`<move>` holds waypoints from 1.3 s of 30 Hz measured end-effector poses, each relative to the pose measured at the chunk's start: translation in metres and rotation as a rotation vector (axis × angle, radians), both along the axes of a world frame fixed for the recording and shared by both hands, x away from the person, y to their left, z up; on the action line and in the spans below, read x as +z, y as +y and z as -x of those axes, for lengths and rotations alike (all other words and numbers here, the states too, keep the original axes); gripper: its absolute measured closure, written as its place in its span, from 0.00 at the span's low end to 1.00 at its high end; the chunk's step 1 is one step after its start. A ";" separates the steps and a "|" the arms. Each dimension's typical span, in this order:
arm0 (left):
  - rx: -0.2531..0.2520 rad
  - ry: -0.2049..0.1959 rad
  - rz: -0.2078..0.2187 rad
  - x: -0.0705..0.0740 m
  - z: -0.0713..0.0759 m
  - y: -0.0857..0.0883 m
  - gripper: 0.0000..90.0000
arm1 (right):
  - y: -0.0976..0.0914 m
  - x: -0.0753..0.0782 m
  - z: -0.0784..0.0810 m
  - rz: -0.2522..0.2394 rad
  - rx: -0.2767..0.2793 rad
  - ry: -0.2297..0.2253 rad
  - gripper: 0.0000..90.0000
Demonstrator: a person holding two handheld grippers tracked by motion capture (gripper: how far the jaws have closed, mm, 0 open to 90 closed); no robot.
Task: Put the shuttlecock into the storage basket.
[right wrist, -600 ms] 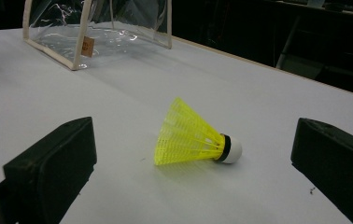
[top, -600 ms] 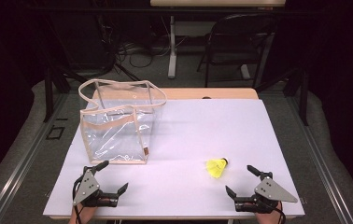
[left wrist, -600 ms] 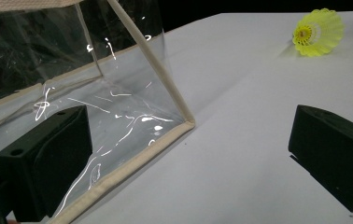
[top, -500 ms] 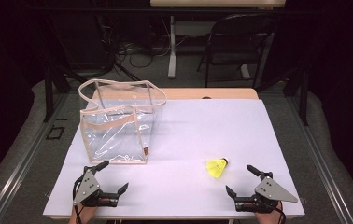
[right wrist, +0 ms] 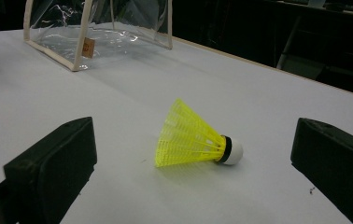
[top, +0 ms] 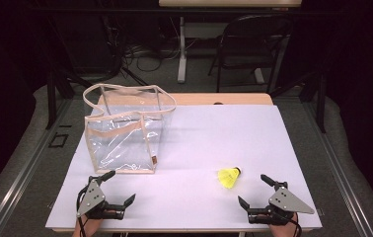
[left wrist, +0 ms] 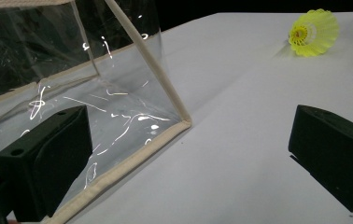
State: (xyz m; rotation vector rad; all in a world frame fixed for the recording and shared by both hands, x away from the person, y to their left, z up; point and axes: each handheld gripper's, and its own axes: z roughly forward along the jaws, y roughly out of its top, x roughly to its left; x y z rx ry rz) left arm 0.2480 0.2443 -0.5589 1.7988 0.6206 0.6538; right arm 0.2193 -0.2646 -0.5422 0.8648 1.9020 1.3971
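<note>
white surface (top: 194,128) carries clear bag (top: 125,133) and yellow shuttlecock (top: 229,177). left tool (top: 115,190) and right tool (top: 256,191): jaws wide, nothing held.

shuttlecock (right wrist: 195,137): bright yellow ribbed skirt, black band, white cap; centre of the frame
bag (top: 125,129): clear, glossy with white glints, beige trim and handles, small orange-brown tag; left of the frame
table (top: 214,133): pale lilac-white sheet, light wood edge at upper middle
left gripper (top: 117,187): black jaws, grey plate; lower left
right gripper (top: 256,191): black jaws, grey plate; lower right
chair (top: 253,44): black; upper right
floor (top: 36,143): grey
</note>
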 end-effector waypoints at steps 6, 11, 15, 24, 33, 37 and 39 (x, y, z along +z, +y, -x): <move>-0.019 0.007 -0.005 0.000 -0.003 -0.005 0.00 | 0.000 -0.001 -0.002 0.000 0.000 0.001 0.00; -0.029 0.011 -0.004 0.001 -0.005 -0.009 0.00 | -0.001 -0.001 -0.002 -0.001 -0.001 0.005 0.00; -0.036 0.007 -0.003 0.002 -0.007 -0.014 0.00 | -0.002 -0.002 -0.003 0.003 -0.003 0.011 0.00; -0.071 0.003 -0.010 0.003 -0.008 -0.023 0.00 | 0.000 -0.003 -0.004 0.009 0.003 0.017 0.00; -0.099 0.004 -0.022 0.004 -0.012 -0.032 0.00 | 0.000 -0.004 -0.004 0.009 0.005 0.026 0.00; -0.113 0.003 -0.024 0.004 -0.014 -0.038 0.00 | 0.000 -0.004 -0.004 0.011 0.006 0.028 0.00; -0.120 0.006 -0.026 0.005 -0.015 -0.041 0.00 | 0.000 -0.004 -0.004 0.016 0.006 0.028 0.00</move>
